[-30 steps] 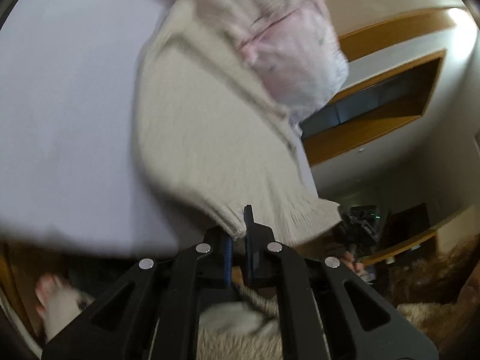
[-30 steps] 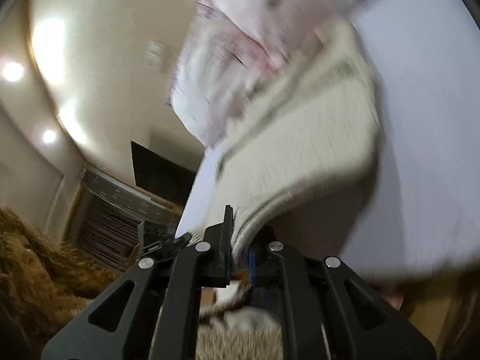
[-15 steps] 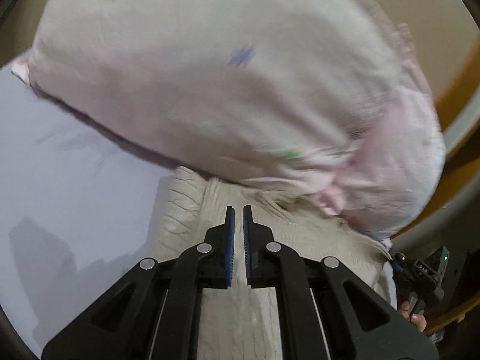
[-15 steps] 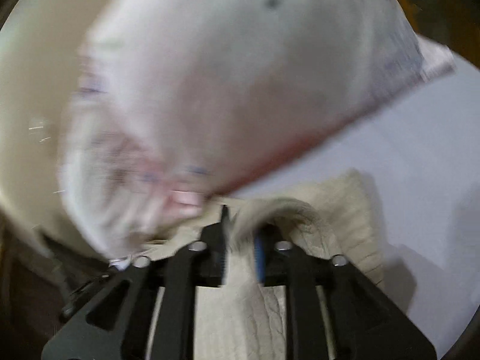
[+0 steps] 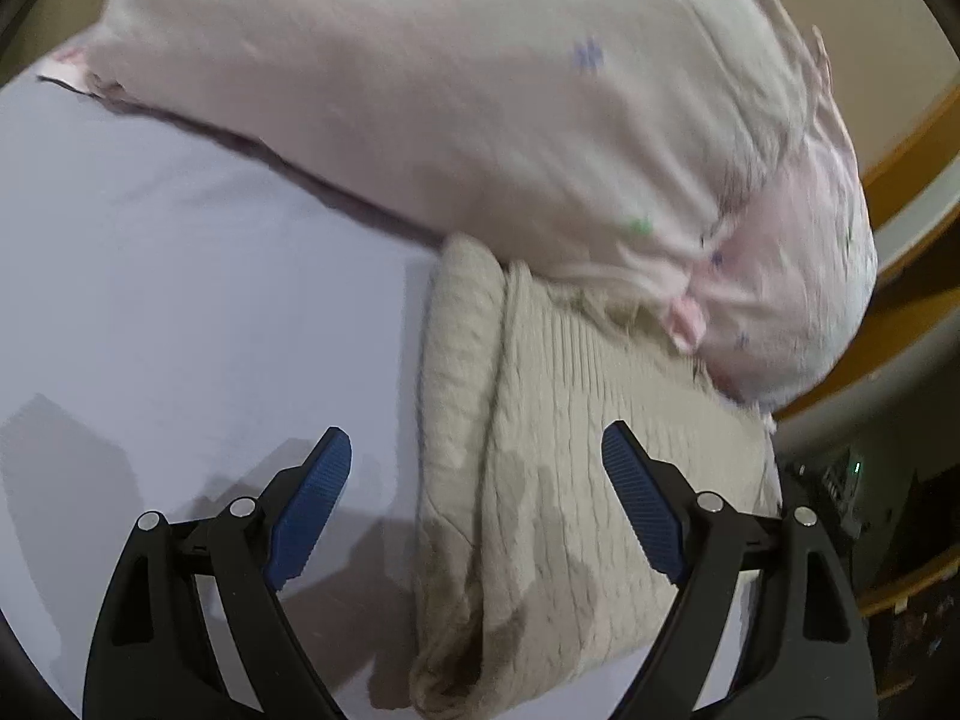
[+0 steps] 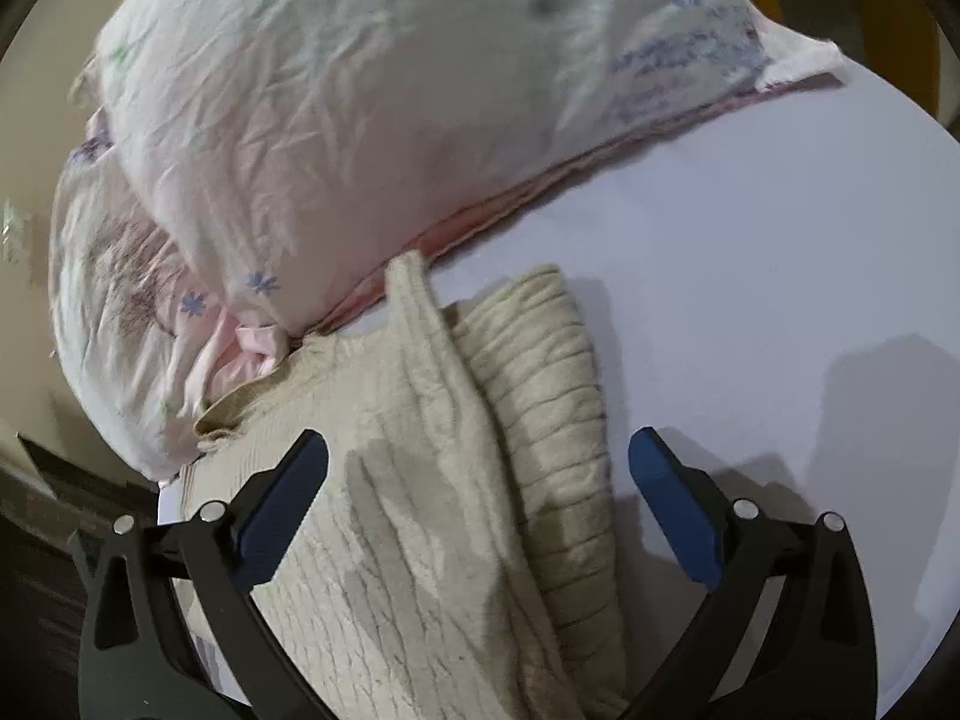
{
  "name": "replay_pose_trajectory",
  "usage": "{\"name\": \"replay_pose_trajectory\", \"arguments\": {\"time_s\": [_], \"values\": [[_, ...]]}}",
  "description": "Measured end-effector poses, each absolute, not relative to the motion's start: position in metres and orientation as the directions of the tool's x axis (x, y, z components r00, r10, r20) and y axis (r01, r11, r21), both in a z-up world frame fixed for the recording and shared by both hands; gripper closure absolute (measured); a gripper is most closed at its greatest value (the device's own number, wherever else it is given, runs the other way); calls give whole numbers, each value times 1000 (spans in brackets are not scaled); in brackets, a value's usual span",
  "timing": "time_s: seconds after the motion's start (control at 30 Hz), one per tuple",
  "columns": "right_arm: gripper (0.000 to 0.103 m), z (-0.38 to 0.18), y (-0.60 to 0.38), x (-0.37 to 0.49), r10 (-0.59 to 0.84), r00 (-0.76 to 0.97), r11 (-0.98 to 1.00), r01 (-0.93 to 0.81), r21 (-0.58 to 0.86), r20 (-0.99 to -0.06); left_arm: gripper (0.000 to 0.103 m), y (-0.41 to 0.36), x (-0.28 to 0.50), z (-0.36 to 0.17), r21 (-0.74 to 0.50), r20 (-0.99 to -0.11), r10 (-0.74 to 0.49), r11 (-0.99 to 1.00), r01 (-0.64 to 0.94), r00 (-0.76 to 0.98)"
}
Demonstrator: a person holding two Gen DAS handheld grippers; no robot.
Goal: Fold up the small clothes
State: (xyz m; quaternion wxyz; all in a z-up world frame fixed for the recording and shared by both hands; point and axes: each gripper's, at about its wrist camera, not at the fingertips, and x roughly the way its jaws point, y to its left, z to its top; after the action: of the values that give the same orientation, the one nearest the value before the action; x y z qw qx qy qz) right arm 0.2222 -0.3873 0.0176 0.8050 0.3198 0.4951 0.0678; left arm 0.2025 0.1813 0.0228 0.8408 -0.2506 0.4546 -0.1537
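A cream cable-knit sweater [image 5: 558, 468] lies folded on the white table [image 5: 180, 300], its far end against a pink pillow. My left gripper [image 5: 477, 480] is open just above the sweater's folded edge, holding nothing. In the right wrist view the same sweater [image 6: 432, 510] lies under my right gripper [image 6: 480, 480], which is open wide and empty, with a ribbed sleeve [image 6: 540, 384] lying along the sweater's right side.
A big pale pink pillow [image 5: 480, 90] with small flower prints lies across the far side of the table, also seen in the right wrist view [image 6: 360, 90]. The table's edge [image 6: 900, 600] curves round at the right. Wooden shelving [image 5: 912, 138] stands behind.
Both grippers were shut on the sweater's hem and carried it forward over itself toward the pillow. Now both have opened and let go; the sweater lies folded.
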Motion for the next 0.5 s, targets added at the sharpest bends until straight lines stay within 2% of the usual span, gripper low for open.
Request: {"name": "replay_pose_trajectory", "arguments": {"time_s": [0.1, 0.17, 0.2, 0.23, 0.3, 0.37, 0.5], "values": [[15, 16, -382, 220, 437, 495, 795, 178, 580, -751, 18, 168, 203, 14, -553, -696, -494, 832, 50, 521], [37, 19, -380, 215, 409, 494, 825, 160, 542, -767, 20, 161, 201, 13, -527, -700, -475, 847, 62, 533], [48, 17, -381, 212, 412, 492, 825, 156, 543, -767, 31, 159, 201, 12, -528, -697, -473, 847, 61, 539], [75, 14, -384, 211, 446, 482, 803, 156, 574, -755, 45, 159, 201, 10, -546, -690, -486, 836, 55, 537], [78, 3, -394, 207, 522, 476, 727, 185, 661, -708, 85, 163, 203, 2, -569, -693, -478, 822, -2, 540], [80, 2, -395, 203, 530, 498, 706, 188, 682, -686, 87, 173, 205, -8, -661, -649, -548, 750, -34, 528], [81, 14, -385, 192, 602, 537, 628, 139, 765, -592, 89, 188, 191, 10, -707, -577, -596, 707, 25, 559]]}}
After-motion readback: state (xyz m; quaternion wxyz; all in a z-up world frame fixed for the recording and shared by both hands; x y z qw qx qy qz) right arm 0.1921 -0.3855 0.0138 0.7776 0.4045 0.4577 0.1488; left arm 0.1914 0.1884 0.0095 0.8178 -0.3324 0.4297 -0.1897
